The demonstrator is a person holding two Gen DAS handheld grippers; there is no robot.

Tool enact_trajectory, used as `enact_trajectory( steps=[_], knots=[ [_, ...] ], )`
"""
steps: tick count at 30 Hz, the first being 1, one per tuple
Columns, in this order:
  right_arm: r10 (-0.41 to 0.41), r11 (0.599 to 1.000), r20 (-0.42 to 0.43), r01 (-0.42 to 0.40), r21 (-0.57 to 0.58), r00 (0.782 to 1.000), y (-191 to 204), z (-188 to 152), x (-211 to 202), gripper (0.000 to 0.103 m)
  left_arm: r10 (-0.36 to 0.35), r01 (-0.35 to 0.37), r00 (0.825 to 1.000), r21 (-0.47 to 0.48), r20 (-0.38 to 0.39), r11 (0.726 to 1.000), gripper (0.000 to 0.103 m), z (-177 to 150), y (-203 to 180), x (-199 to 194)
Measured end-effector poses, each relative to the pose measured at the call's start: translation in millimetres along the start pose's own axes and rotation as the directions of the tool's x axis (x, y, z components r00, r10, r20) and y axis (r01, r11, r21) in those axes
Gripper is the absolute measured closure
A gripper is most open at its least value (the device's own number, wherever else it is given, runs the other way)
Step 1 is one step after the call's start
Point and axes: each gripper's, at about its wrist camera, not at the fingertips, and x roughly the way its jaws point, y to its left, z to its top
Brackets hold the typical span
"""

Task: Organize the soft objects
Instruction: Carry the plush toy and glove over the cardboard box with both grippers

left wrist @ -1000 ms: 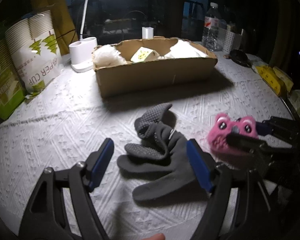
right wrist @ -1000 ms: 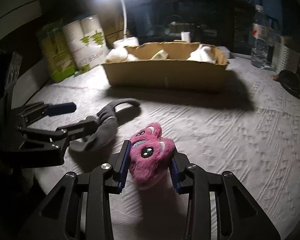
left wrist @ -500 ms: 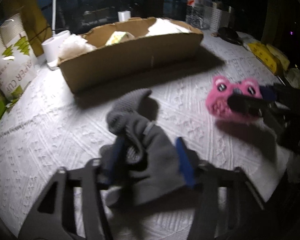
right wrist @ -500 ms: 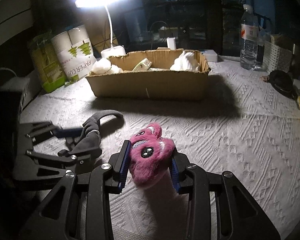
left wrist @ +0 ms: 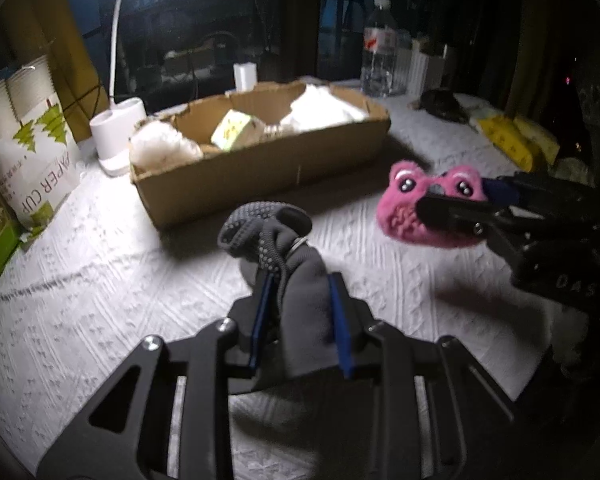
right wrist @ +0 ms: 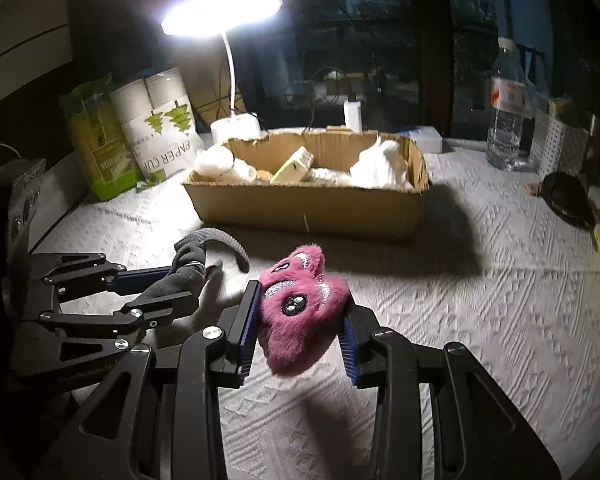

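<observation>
My left gripper [left wrist: 300, 300] is shut on a grey glove [left wrist: 296, 292] with dotted grip fingers and holds it above the white tablecloth; it also shows in the right wrist view [right wrist: 188, 268]. My right gripper [right wrist: 298, 320] is shut on a pink furry plush toy [right wrist: 300, 312] with eyes, lifted off the table; the toy shows at the right in the left wrist view [left wrist: 428, 208]. A cardboard box [left wrist: 260, 168] with white soft items and a pale yellow block stands behind both, also in the right wrist view [right wrist: 312, 204].
A white desk lamp [right wrist: 232, 120] and paper cup packs [left wrist: 32, 140] stand left of the box. A water bottle [right wrist: 508, 120], a dark object [right wrist: 568, 200] and yellow items [left wrist: 516, 140] lie at the right. A textured white cloth [right wrist: 500, 300] covers the table.
My left gripper closed on the grey glove and lifted it off the table. My right gripper rose with the pink plush in it, and both moved toward the box.
</observation>
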Motion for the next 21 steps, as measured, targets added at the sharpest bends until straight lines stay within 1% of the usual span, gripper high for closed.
enact_trajectory(
  steps=[13,21],
  knots=[
    [0.002,0.999,0.036,-0.001,-0.032,0.999,2.2,26.2,-3.2,0.066,0.018,-0.016,0.997,-0.021,0.081,1.000,0.074,26.0,17.0,-24.2],
    [0.005,0.999,0.058,-0.002,-0.043,0.998,-0.6,40.1,-3.7,0.066,0.029,-0.026,0.994,-0.034,0.109,0.999,0.074,39.6,25.9,-28.5]
  ],
)
